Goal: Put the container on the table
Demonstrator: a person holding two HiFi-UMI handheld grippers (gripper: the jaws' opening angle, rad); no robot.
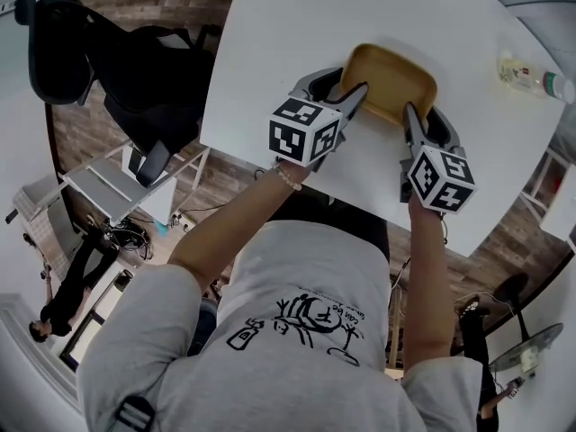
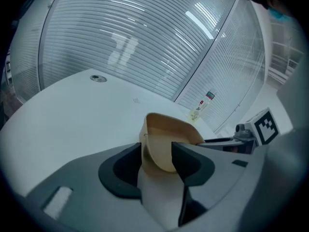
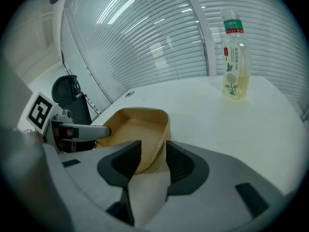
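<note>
A tan, shallow container [image 1: 389, 81] lies on the white table [image 1: 288, 34], by its near edge. My left gripper [image 1: 349, 95] holds the container's near left corner, with the wall [image 2: 166, 139] pinched between its jaws [image 2: 157, 154]. My right gripper [image 1: 416, 120] grips the near right corner, its jaws [image 3: 153, 154] closed on the container's wall [image 3: 137, 124]. The container looks level and empty. I cannot tell whether its base touches the table or hangs just above it.
A clear drink bottle with a green cap [image 1: 531, 77] [image 3: 235, 57] is at the table's far right. A black office chair [image 1: 135, 70] and a low grey shelf [image 1: 108, 187] are left of the table. The table's near edge runs just under my grippers.
</note>
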